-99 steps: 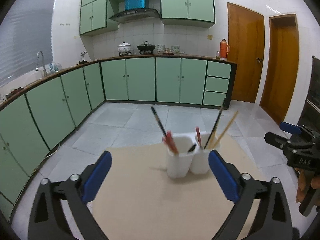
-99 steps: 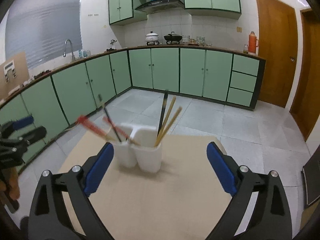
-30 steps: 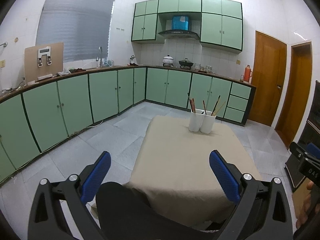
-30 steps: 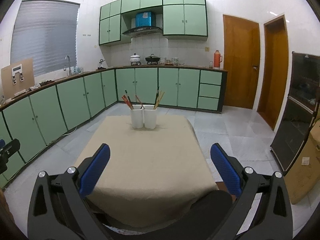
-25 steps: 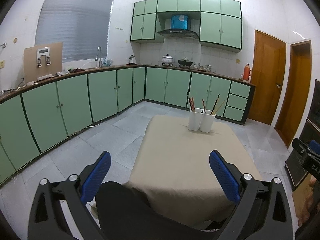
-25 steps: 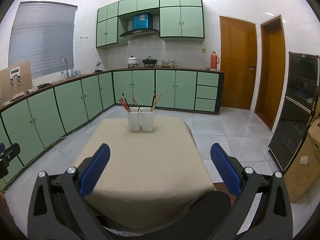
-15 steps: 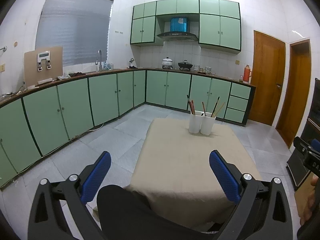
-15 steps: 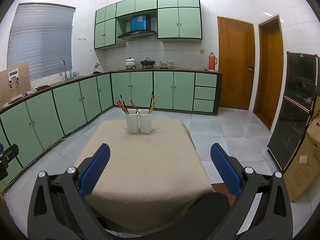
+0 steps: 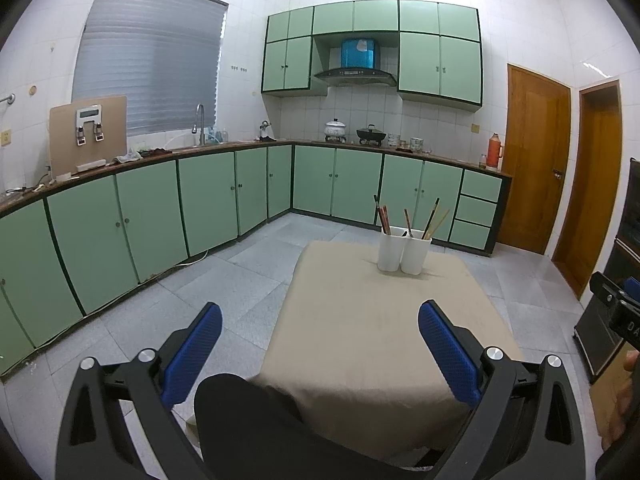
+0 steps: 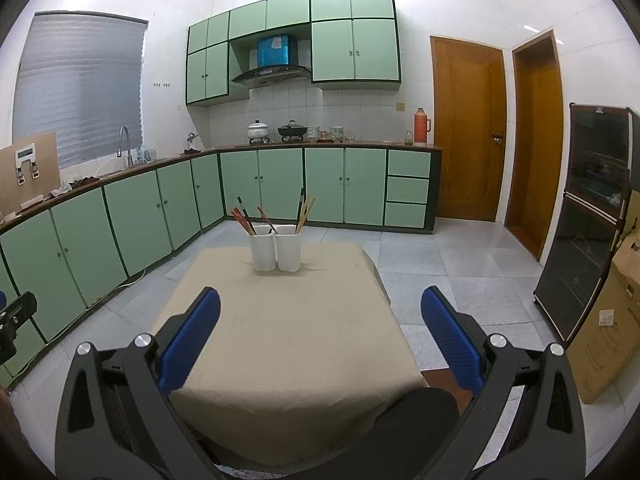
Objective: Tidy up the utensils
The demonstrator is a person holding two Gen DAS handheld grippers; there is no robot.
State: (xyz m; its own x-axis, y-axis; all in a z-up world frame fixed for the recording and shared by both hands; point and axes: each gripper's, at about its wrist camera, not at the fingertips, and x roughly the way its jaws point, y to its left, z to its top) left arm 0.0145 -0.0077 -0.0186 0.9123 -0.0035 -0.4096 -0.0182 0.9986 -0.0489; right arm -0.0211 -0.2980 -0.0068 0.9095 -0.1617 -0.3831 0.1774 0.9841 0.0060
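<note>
Two white utensil holders (image 9: 404,255) (image 10: 275,253) stand side by side at the far end of the beige-clothed table (image 9: 380,320) (image 10: 288,328). Red, black and wooden chopsticks (image 9: 434,218) (image 10: 304,208) stick up out of them. My left gripper (image 9: 320,344) is open and empty, held back over the table's near edge. My right gripper (image 10: 320,336) is open and empty, also well short of the holders. The right gripper also shows at the left wrist view's right edge (image 9: 616,308).
Green kitchen cabinets (image 9: 160,216) line the left and far walls. Two wooden doors (image 10: 468,128) stand at the right, with a dark glass cabinet (image 10: 592,216) and a cardboard box (image 10: 612,320). My dark-clothed knee (image 9: 256,420) sits under the table's near edge.
Both grippers have pulled far back from the holders, which were close 3.3 s ago. Over the last second the views barely shift. Both stay open.
</note>
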